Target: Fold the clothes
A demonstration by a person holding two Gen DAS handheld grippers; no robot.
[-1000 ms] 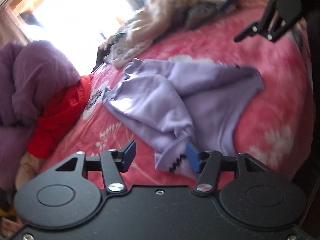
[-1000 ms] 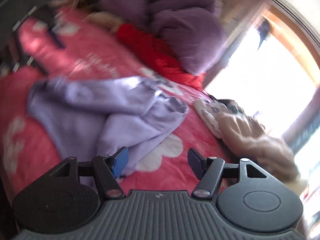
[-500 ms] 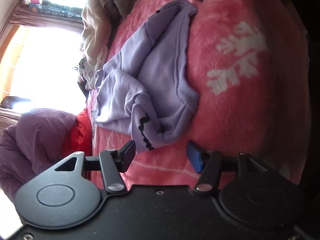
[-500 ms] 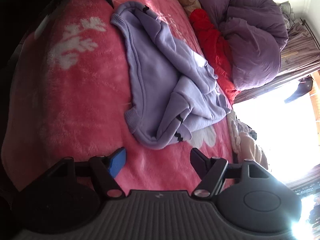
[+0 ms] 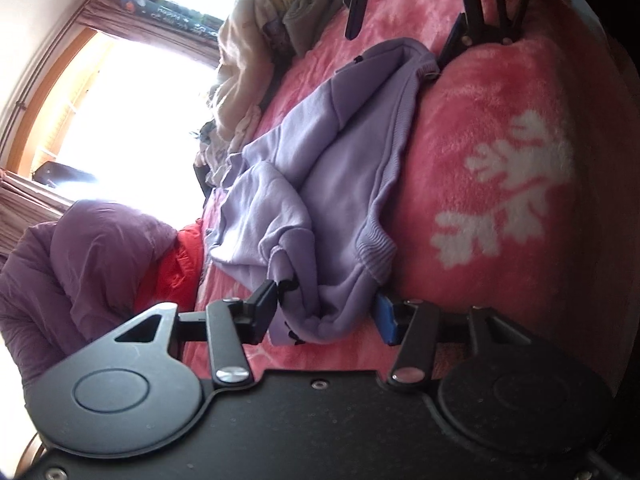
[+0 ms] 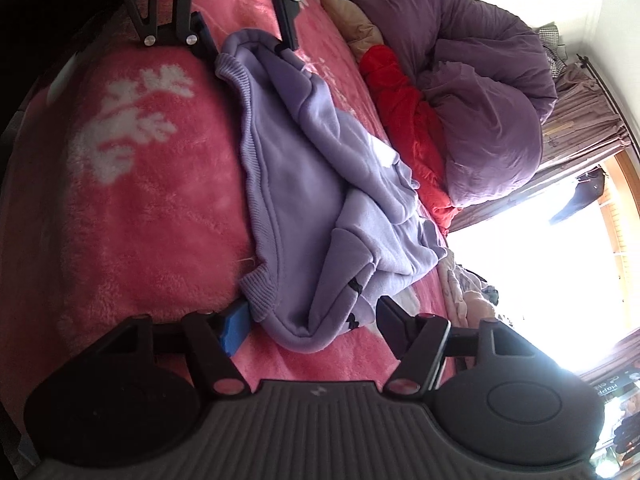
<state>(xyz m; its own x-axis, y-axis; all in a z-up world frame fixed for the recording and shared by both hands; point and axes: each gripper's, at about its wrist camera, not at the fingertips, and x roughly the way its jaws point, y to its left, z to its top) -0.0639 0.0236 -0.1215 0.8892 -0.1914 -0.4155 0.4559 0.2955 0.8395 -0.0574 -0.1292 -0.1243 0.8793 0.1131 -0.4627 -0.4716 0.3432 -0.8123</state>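
While both sets of jaws close, part-open, each straddles a ribbed hem corner of the lilac sweatshirt [image 5: 320, 168] — left gripper [image 5: 326, 316], right gripper [image 6: 308, 320]; pads not yet pinching. Soft, floppy, light fleece — best pinched at the corners. Long axis runs hem-to-hem between grippers, across the pink blanket [image 5: 500, 120].

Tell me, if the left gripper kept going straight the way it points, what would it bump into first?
Most likely the lilac sweatshirt: its bunched corner already lies between the left gripper's closing fingers, on the pink blanket. Contact with the pads is hard to judge.
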